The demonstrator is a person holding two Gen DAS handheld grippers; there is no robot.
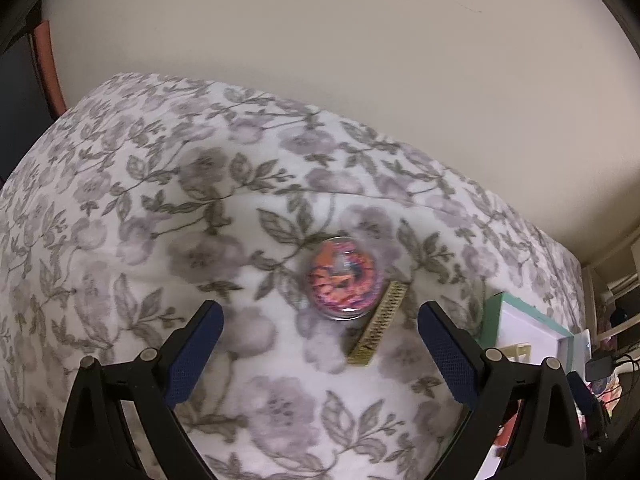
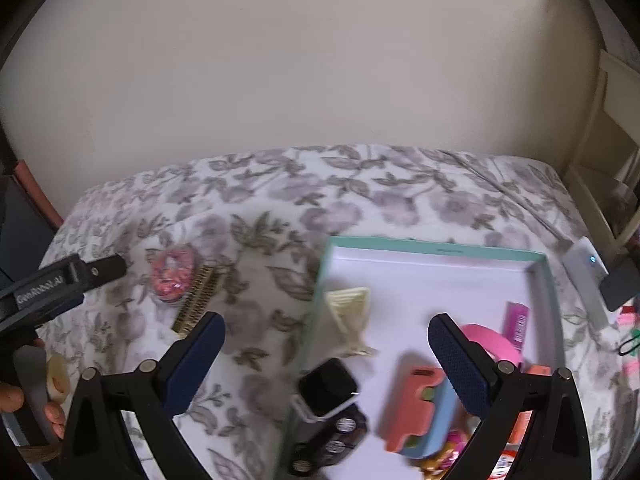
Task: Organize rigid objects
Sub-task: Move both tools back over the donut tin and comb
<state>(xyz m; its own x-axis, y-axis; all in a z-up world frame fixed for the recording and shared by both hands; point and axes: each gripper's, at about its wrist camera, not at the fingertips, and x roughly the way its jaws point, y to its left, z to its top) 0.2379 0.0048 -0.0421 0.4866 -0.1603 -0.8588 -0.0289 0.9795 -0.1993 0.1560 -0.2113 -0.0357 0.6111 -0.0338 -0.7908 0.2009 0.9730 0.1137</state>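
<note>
Two tools gape empty — left tool (image 1: 320, 344) over a domed glass paperweight (image 1: 342, 284) and ridged gold comb (image 1: 378, 324), right tool (image 2: 326, 354) over the teal-rimmed box (image 2: 436, 250) — on a floral bedspread (image 1: 160, 208).

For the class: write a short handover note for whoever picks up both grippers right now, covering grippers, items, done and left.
Left gripper: open, empty, over the floral bedspread.
Right gripper: open, empty, above the teal-rimmed box.
Done: cream hair claw, black toy car, pink-and-blue case and other small items lie in the box.
Left: the round pink-patterned disc and the gold comb touching it remain on the bedspread.
</note>
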